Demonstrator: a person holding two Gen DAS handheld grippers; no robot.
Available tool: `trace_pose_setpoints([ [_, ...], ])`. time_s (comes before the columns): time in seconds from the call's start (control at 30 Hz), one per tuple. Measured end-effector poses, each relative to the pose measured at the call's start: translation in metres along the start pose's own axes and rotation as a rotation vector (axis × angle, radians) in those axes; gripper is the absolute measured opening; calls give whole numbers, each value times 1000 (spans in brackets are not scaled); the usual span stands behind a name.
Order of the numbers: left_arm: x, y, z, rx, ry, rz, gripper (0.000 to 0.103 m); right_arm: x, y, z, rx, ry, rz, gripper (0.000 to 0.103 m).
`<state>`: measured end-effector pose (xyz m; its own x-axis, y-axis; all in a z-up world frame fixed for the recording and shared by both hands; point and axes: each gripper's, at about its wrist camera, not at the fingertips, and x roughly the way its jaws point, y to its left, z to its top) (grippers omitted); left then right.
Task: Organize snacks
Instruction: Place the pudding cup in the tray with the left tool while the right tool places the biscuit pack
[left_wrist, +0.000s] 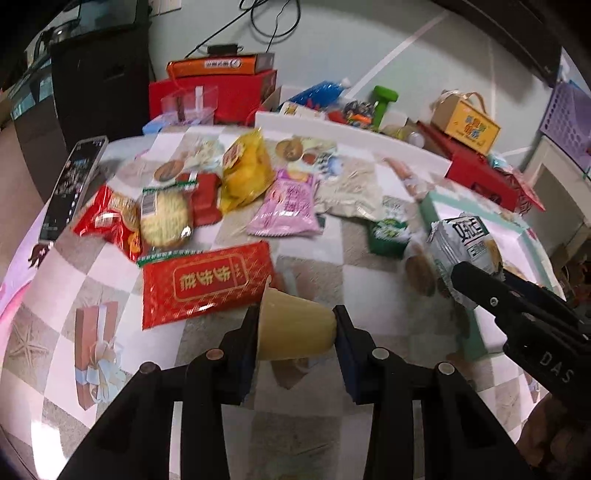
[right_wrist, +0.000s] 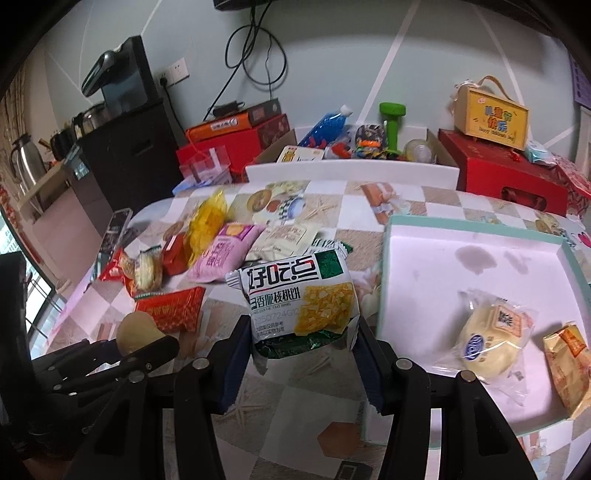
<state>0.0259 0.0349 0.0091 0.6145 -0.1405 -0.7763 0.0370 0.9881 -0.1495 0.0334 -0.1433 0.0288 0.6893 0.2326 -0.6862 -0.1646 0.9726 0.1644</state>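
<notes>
Sorting barely under way. Sitting in the white tray (right_wrist: 480, 258) already: a clear-wrapped yellow pastry (right_wrist: 491, 343) and an orange packet (right_wrist: 569, 362). Left tongs (left_wrist: 295, 328) clamping a pale jelly cup (left_wrist: 295, 328); right tongs (right_wrist: 303, 332) pinching a walnut-biscuit pack (right_wrist: 299, 295), hovering just left of the tray. Lying scattered on the surface (left_wrist: 332, 251), seemingly unsorted: roughly eight packets, among them a red pack (left_wrist: 207, 282).

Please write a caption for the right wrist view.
Right gripper holds a biscuit packet beside a tray.
</notes>
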Motion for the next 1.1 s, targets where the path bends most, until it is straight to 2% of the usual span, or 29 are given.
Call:
trace_pose_setpoints([
  [0.27, -6, -21, 14, 34, -29, -49, 40, -17, -25, 7, 53, -56, -38, 57],
  [0.4, -4, -43, 30, 67, -42, -107, 40, -34, -56, 11, 120, -107, -110, 57],
  [0.6, 2, -95, 61, 142, -74, -222, 40, -61, -118, 10, 262, -155, -248, 56],
  [0.77, 16, -146, 80, 235, -67, -301, 40, -67, -161, 13, 344, -144, -324, 56],
  [0.9, 33, -175, 90, 283, -46, -320, 40, -61, -186, 22, 362, -98, -360, 57],
  [1.1, 77, -206, 102, 321, 44, -313, 40, -32, -223, 32, 412, 16, -390, 56],
])
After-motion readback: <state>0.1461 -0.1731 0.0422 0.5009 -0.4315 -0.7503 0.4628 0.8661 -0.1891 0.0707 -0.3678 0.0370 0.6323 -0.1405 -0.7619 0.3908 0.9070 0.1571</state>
